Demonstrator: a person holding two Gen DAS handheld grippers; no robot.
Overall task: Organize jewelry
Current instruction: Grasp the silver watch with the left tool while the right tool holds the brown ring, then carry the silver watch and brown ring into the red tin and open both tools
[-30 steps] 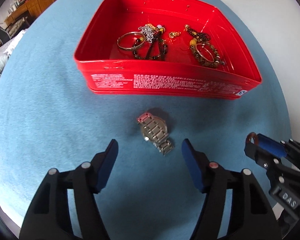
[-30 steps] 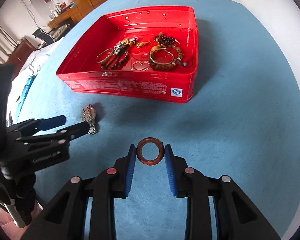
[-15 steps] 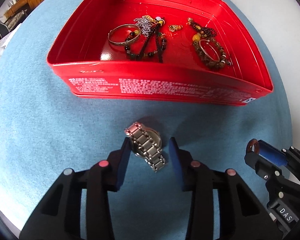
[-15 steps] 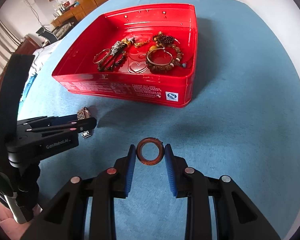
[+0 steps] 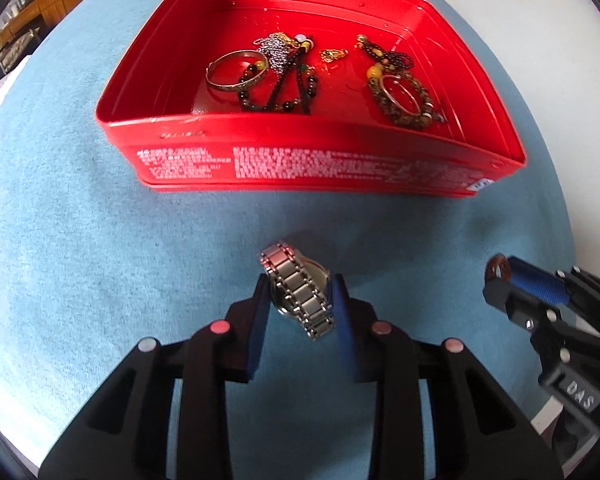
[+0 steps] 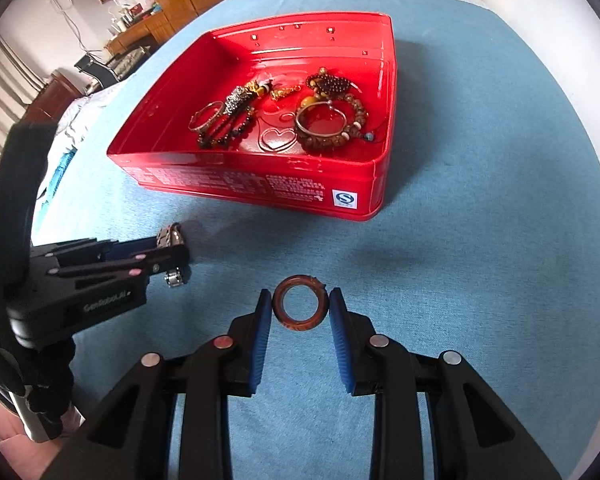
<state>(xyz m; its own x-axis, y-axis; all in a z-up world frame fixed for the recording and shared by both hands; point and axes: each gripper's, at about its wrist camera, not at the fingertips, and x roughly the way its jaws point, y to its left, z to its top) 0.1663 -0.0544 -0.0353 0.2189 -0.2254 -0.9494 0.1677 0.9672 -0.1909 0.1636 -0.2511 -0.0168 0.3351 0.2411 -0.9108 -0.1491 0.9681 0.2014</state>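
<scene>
My left gripper (image 5: 300,300) pinches a steel-link wristwatch (image 5: 300,294) and my right gripper (image 6: 300,308) clamps a brown ring (image 6: 299,303), both above the blue cloth (image 6: 480,260), short of the red tin (image 6: 260,188) near its far edge, which holds bangles and bead bracelets (image 6: 332,128).

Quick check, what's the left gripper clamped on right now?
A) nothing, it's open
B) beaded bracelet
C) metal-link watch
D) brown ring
C: the left gripper has both blue pads pressed against the metal-link watch, in front of the red tin; the brown ring sits in the right gripper instead.
</scene>
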